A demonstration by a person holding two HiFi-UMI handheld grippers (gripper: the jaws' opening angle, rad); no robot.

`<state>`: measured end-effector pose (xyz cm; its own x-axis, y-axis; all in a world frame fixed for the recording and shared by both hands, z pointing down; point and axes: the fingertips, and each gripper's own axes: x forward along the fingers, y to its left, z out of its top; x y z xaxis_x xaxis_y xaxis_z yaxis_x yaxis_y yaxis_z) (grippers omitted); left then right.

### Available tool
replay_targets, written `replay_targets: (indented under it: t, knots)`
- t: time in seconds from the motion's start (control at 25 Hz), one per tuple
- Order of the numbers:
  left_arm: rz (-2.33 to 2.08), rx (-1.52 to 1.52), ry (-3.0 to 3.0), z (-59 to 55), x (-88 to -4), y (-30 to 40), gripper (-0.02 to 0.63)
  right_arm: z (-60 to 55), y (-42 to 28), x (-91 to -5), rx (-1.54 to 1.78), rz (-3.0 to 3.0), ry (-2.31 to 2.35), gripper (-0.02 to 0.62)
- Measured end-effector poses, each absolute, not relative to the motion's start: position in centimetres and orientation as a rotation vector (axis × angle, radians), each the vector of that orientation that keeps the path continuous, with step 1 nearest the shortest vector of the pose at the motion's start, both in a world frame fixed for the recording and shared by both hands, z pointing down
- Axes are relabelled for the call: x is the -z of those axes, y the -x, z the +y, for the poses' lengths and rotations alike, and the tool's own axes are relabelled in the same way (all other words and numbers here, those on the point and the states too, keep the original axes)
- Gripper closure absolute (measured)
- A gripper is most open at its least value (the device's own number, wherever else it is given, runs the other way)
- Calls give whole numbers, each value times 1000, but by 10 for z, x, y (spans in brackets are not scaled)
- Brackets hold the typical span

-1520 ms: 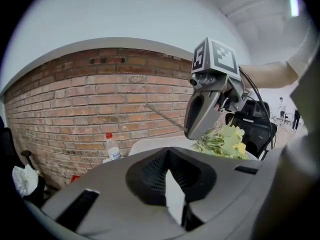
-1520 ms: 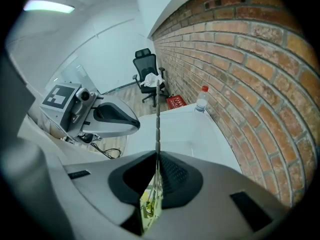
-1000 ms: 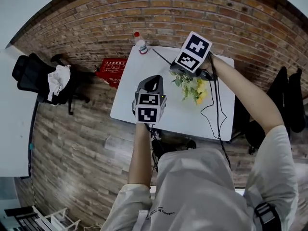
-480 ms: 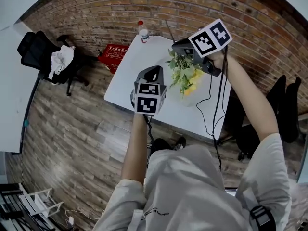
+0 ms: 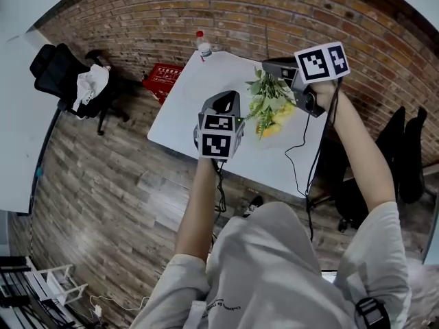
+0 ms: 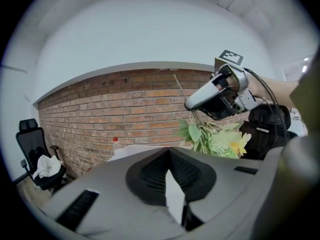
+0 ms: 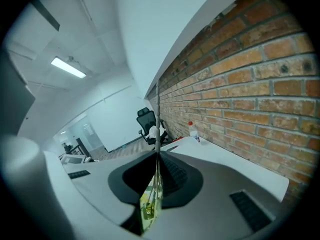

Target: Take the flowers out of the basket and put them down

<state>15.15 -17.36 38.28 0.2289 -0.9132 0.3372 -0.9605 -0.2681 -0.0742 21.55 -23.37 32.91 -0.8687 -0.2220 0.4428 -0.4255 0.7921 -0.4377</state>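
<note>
Right gripper (image 7: 157,153) jaws pinched on the thin stems of the flowers (image 5: 269,105). One stem pokes straight past the tips, and a yellow-green bit sits in the gap behind them. The bunch, green leaves and yellow blooms, hangs below this gripper in the air over the far half of the table (image 5: 206,108), not touching the top. Left gripper (image 6: 170,153) jaws meet at the tips with nothing between them; only white tabletop shows through the slit behind. It is held over the near edge of the table, near the flowers but apart from them, pointing towards the wall side. In the left gripper view the right gripper and the bunch show ahead and to the right, above table level. A black cable (image 5: 302,157) runs from the right gripper down over the table's right part. A bottle (image 5: 203,45) with a red cap stands on the table's far left corner. A red basket (image 5: 161,82) sits on the floor just beside the table's left edge. A black chair (image 5: 58,74) with a white cloth (image 5: 90,88) on it stands well left of the table. A brick wall (image 5: 206,12) runs behind the table.
</note>
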Motion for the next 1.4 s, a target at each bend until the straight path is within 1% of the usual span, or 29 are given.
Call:
replay_targets:
  t: [0.24,0.56,0.68,0.92,1.12,1.4]
  knots:
    - [-1807,-444,-2343,-145,-375,-187,581,-216,-254,-320,-787,-2654,-515,548]
    - [-1889,-425,-2323,-119,-364,-202,581,-195,-280,-303,-825,-2725,-480,548]
    - [-1897,-444,-2318,-102,-369,-209,581,-186,-291,-307,-851,-2733,-485,548]
    - [-1901,-451,-2286,-43,-377,-241,581,-128,-327,-316,-898,-2750,-449,548]
    - [-1927,-412,-2243,-28,-381,-245,581,-120,-341,-330,-972,-2704,-492,548]
    - [-1954,-395,-2157,8,-412,-275,581,-92,-375,-364,-1100,-2689,-500,548]
